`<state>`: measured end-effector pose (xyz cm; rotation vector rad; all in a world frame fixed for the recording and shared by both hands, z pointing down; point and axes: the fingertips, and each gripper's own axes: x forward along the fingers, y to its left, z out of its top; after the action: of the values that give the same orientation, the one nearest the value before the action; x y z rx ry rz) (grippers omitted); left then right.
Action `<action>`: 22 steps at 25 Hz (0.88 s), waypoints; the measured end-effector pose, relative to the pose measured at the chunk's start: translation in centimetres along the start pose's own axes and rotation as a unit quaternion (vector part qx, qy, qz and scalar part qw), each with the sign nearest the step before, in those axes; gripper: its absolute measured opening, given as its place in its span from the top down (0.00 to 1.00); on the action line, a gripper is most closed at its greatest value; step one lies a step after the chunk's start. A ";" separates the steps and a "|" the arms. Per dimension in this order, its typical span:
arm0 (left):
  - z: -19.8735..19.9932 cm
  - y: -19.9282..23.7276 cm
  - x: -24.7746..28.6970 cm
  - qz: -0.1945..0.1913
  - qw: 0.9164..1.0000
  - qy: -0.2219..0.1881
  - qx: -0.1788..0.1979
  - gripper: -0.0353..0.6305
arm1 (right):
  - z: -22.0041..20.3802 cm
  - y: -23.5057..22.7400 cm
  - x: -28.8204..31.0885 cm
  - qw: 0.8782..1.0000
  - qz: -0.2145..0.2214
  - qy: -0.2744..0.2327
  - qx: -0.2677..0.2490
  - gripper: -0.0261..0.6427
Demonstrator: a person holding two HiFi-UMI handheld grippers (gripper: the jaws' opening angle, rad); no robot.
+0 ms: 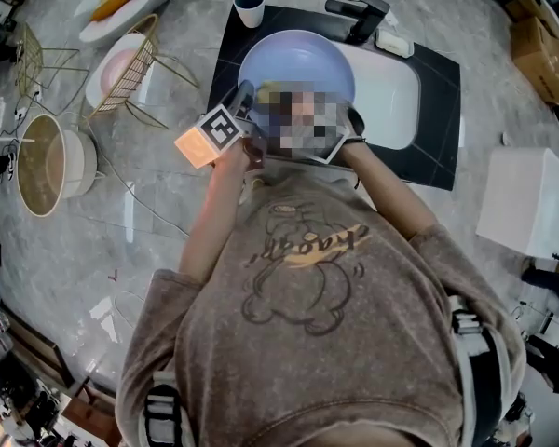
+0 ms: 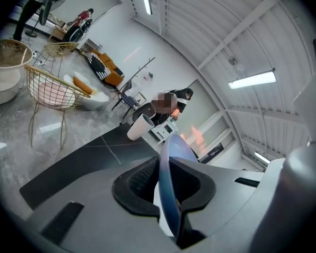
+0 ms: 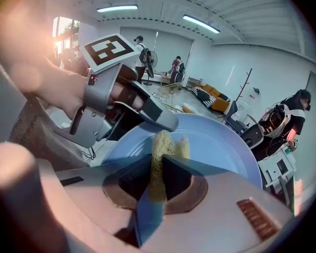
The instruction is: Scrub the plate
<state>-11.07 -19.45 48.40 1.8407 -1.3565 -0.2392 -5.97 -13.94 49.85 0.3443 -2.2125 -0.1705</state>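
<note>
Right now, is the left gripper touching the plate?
Touching. The left gripper view shows the left gripper with both jaws closed on the rim of the blue plate, which stands edge-on between them.

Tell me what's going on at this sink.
A person stands at the sink with a gripper in each hand. The left gripper is clamped on the rim of a blue plate, holding it over the sink. The right gripper is shut on a yellowish scrubbing pad, which seems to lie against the plate's face. Scrubbing looks under way.
</note>
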 end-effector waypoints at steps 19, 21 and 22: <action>-1.9 -1.0 0.1 -0.024 0.999 0.037 -0.003 0.88 | 1.3 -6.9 0.9 0.998 -0.040 0.026 -0.043 0.88; -1.9 -1.0 0.1 -0.025 0.999 0.038 -0.002 0.88 | 1.0 -7.9 0.8 0.998 -0.048 0.029 -0.040 0.88; -1.8 -1.1 0.1 -0.025 0.999 0.038 -0.002 0.88 | 0.9 -8.4 0.7 0.997 -0.053 0.031 -0.039 0.88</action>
<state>-9.20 -18.53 48.87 1.8641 -1.2588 -0.1956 -5.52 -22.18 47.84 0.4190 -2.1217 -0.2992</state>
